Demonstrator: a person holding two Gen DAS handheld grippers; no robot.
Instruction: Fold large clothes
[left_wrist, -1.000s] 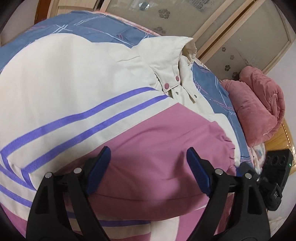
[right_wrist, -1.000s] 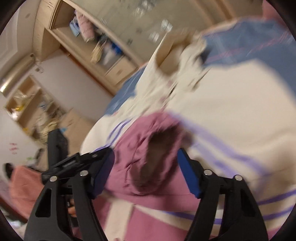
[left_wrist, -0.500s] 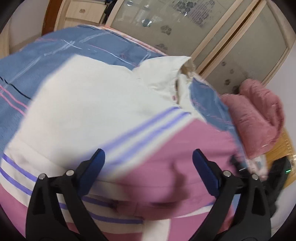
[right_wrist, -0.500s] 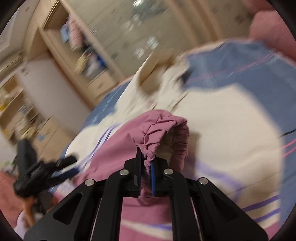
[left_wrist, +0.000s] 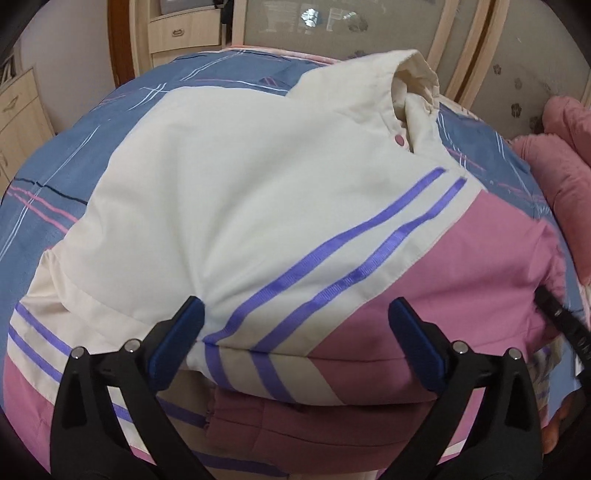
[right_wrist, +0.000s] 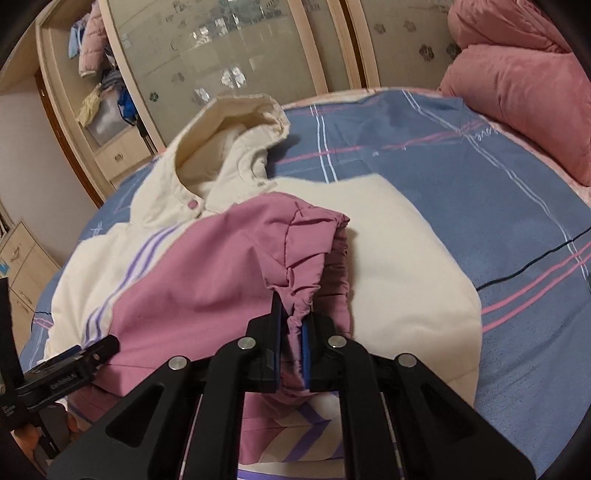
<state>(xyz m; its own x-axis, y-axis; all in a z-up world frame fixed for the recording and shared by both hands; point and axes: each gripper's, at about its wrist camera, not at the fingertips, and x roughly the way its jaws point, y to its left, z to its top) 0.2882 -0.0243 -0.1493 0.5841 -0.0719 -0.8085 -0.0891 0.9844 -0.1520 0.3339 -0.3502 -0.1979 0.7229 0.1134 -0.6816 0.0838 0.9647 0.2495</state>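
A large cream jacket (left_wrist: 240, 184) with purple stripes, pink panels and a hood (right_wrist: 236, 122) lies spread on the bed. One pink sleeve is folded across its body. My right gripper (right_wrist: 291, 321) is shut on the gathered pink sleeve cuff (right_wrist: 314, 258), holding it up over the cream chest. My left gripper (left_wrist: 295, 310) hovers low over the striped sleeve fold; its jaws are opening wide and the blue pads (left_wrist: 177, 339) do not press on the cloth. At the right edge of the left wrist view, a black part of the right gripper (left_wrist: 557, 314) shows.
A blue plaid bedsheet (right_wrist: 443, 147) covers the bed. A rolled pink quilt (right_wrist: 517, 92) sits at the far right of the bed. Behind stand a wardrobe with frosted sliding doors (right_wrist: 240, 55) and wooden drawers (left_wrist: 22, 110).
My right gripper went from open around the pink cuff to shut on it and lifted it. My left gripper's jaws spread wider and it swung left across the jacket.
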